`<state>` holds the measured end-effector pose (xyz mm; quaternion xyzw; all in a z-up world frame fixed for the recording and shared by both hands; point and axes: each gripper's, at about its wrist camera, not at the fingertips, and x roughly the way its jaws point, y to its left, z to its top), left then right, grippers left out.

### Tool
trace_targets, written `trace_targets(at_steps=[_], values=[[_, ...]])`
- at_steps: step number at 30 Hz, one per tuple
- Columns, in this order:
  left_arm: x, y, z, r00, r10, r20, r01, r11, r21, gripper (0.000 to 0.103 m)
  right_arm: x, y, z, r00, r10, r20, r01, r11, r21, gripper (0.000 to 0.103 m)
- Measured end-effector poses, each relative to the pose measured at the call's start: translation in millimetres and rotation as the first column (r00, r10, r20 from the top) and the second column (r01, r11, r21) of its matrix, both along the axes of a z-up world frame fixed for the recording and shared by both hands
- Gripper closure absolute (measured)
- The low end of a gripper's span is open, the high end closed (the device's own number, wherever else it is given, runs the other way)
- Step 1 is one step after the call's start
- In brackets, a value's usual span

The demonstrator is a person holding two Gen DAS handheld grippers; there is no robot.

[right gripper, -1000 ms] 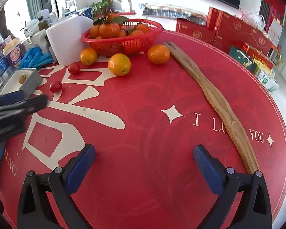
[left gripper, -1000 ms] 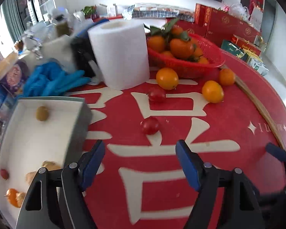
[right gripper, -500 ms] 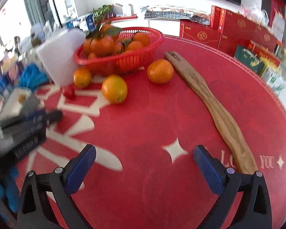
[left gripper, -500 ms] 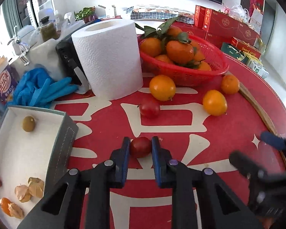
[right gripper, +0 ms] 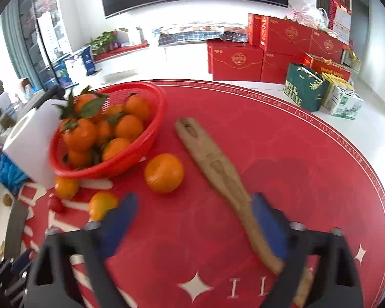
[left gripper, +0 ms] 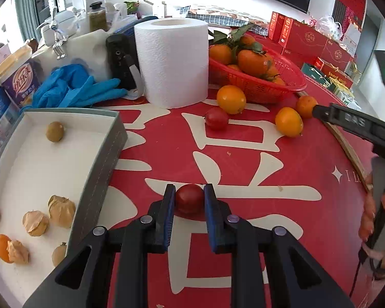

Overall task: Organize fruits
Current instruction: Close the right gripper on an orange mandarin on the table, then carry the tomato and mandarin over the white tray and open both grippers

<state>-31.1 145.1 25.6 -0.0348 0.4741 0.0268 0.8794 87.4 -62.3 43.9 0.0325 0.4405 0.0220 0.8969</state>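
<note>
Shop: stacked red gift boxes (right gripper: 282,48)

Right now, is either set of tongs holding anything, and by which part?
The left tongs grip a red tomato by its two sides. The right tongs are open and empty.

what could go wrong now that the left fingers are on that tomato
The left gripper pinches the small round tomato near its fingertips, so it may squirt out or get crushed. Carrying it low toward the box could clip the wall. The open right gripper hangs near the loose orange and may nudge it.
</note>
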Motion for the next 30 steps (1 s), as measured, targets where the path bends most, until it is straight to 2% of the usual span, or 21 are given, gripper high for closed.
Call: trace_targets(at_steps=[6,7,8,9,10,11,14,16,19,22,26,30], values=[[-1,4,0,1.000,0.020,-0.005,-0.020,1.000,0.018,0.079,20,27,-6,0.997,0.074,0.002,-0.073,0.995,-0.071,0.020],[1,3,-2,1.000,0.022,-0.010,-0.022,1.000,0.018,0.078,22,33,-7,0.996,0.090,0.001,-0.090,0.993,-0.081,0.024],[3,1,-3,1.000,0.024,-0.005,-0.023,0.999,0.024,0.078,25,37,-10,0.994,0.106,-0.009,-0.106,0.991,-0.087,0.038],[4,-1,-4,1.000,0.024,-0.003,-0.024,0.999,0.034,0.078,27,42,-14,0.992,0.120,-0.030,-0.123,0.988,-0.092,0.046],[5,-3,-4,1.000,0.022,0.002,-0.022,0.999,0.042,0.078,27,44,-17,0.993,0.116,-0.033,-0.119,0.987,-0.104,0.059],[5,-3,-4,1.000,0.019,0.004,-0.019,0.999,0.046,0.078,26,45,-17,0.992,0.120,-0.027,-0.122,0.988,-0.099,0.064],[0,-3,-3,1.000,0.001,0.010,-0.002,0.999,0.034,0.079,22,44,-18,0.993,0.117,-0.026,-0.119,0.989,-0.088,0.065],[-8,-2,1,1.000,-0.005,0.030,0.004,1.000,0.024,0.079,14,37,-17,0.992,0.125,-0.031,-0.126,0.991,-0.047,0.065],[-23,3,18,0.996,-0.029,0.080,0.029,1.000,0.003,0.079,-5,23,-11,0.989,0.141,-0.038,-0.139,0.989,0.042,0.065],[-43,14,34,0.991,-0.038,0.132,0.039,0.999,-0.003,0.079,-30,15,2,0.984,0.176,-0.013,-0.174,0.982,0.075,0.065],[-63,36,45,0.988,-0.004,0.156,0.010,0.999,-0.035,0.079,-66,16,17,0.972,0.232,0.028,-0.233,0.966,0.107,0.065],[-82,56,54,0.983,0.045,0.180,-0.043,0.999,-0.017,0.079,-90,32,24,0.957,0.288,0.038,-0.291,0.946,0.142,0.065]])
